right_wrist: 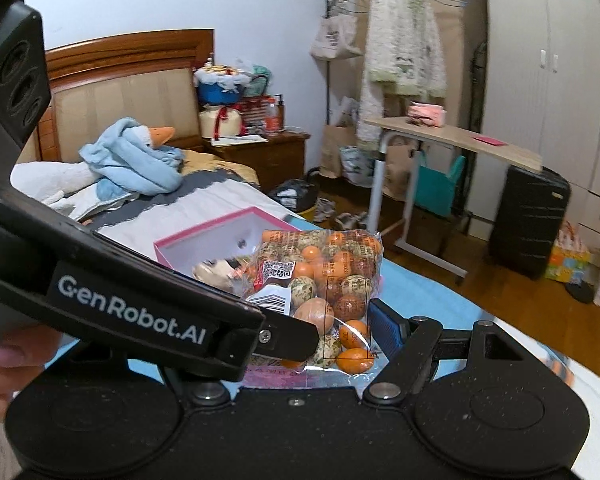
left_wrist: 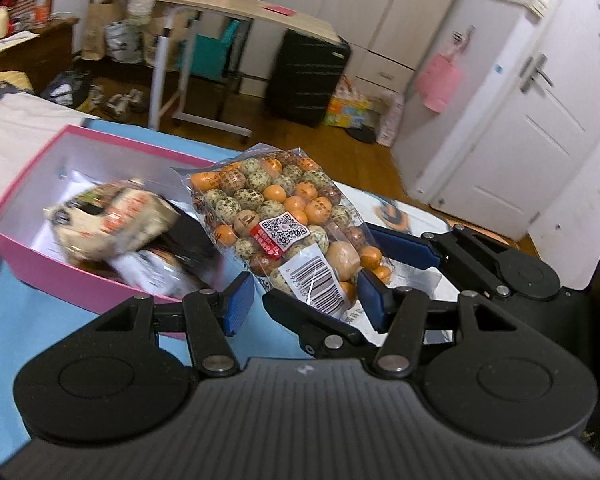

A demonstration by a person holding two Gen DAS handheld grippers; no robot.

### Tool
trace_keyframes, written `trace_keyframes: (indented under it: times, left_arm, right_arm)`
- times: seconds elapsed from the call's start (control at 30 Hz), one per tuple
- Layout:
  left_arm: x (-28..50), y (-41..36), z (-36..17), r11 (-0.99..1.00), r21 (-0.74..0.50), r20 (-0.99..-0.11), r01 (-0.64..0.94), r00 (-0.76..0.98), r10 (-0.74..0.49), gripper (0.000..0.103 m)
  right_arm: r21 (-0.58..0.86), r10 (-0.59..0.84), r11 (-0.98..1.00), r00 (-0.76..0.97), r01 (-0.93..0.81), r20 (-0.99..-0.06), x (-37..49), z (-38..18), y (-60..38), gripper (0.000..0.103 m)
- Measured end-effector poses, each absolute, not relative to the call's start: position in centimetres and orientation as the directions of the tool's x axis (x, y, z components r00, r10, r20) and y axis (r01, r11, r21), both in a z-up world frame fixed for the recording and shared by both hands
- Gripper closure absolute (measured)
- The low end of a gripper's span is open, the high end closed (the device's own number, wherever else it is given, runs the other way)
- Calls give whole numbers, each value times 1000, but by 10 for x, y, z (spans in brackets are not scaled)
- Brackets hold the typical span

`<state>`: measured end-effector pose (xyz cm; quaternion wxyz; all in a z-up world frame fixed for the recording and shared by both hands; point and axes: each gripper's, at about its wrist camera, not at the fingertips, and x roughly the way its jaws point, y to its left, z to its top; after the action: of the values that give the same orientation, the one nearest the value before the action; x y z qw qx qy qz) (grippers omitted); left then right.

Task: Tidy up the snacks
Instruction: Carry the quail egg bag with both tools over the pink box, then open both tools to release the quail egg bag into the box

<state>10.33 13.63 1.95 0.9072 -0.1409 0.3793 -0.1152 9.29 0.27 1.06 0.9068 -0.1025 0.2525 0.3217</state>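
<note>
**So, snack bag pinched right beside the pink box**

Okay, here's how your two hands look. Your left gripper is clamped on the bottom end of the clear snack bag, the one stuffed with orange, brown and speckled coated balls. Both blue pads sit against its sides down by the barcode, and the bag stands upright out of the jaws.

Your right gripper comes in from the side around the same bag. Its blue right finger touches the bag's edge. Its other finger is mostly hidden behind your left gripper's body in the right wrist view, so honestly I cannot tell whether that one is squeezing or just sitting around the bag.

The bag itself hangs just beside the pink box, at its near right corner, over the blue cloth on the bed. Inside the box there's already a pile of other snack packets, too blurry to read. Your thumb shows at the left edge of the right wrist view.
</note>
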Motion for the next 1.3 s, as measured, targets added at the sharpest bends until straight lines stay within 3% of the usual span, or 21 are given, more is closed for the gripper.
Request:
trace_keyframes:
  times: [0.33, 0.53, 0.87, 1.17, 1.3]
  left_arm:
    - [149, 188, 1, 961, -277, -696, -8, 691, -195, 48]
    - [175, 202, -50, 943, -323, -741, -74, 640, -204, 48]
    - [202, 186, -58, 976, -203, -818, -74, 561, -128, 50]
    - [212, 203, -72, 957, -256, -797, -137, 590, -129, 50]
    - [212, 213, -80, 948, -268, -786, -171, 608, -112, 51]
  right_arm:
    - [4, 604, 710, 607, -704, -515, 140, -14, 59, 24]
    - [63, 591, 713, 552, -698, -588, 166, -59, 66, 24]
    - [-10, 552, 693, 539, -721, -636, 176, -74, 72, 23]
    - [-120, 525, 605, 507, -787, -684, 202, -79, 89, 15]
    - [-89, 522, 586, 460, -805, -718, 215, -82, 96, 15]
